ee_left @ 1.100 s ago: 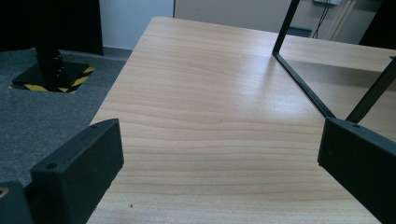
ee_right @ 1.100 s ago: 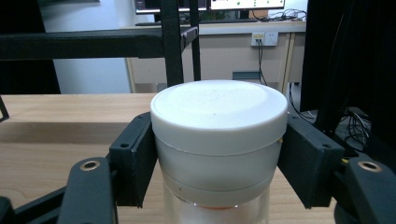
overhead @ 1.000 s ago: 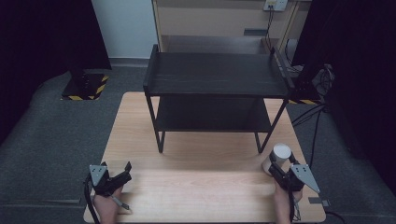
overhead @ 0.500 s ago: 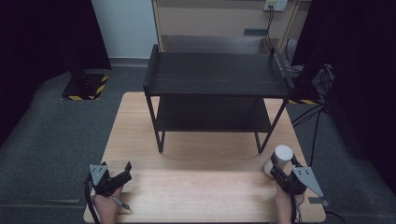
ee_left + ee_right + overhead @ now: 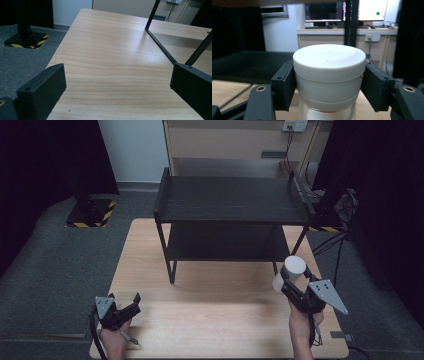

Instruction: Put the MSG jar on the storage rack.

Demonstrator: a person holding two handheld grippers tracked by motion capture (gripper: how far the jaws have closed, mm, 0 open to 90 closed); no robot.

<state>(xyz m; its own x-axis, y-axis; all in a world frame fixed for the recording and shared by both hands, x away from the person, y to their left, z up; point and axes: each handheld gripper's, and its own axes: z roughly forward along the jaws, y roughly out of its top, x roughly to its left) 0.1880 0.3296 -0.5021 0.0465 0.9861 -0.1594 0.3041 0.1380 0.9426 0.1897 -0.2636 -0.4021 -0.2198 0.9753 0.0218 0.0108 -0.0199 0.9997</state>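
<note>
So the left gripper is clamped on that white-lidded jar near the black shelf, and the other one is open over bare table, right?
Not quite: the sides are swapped. The right gripper is shut on the white-lidded jar near the black shelf, as the right gripper view shows. The left gripper is open over the bare table.

A jar (image 5: 329, 82) with a wide white lid (image 5: 329, 61) and clear body stood upright, clamped between the right gripper (image 5: 290, 281)'s jaws, beside the black shelf (image 5: 230, 215).
</note>
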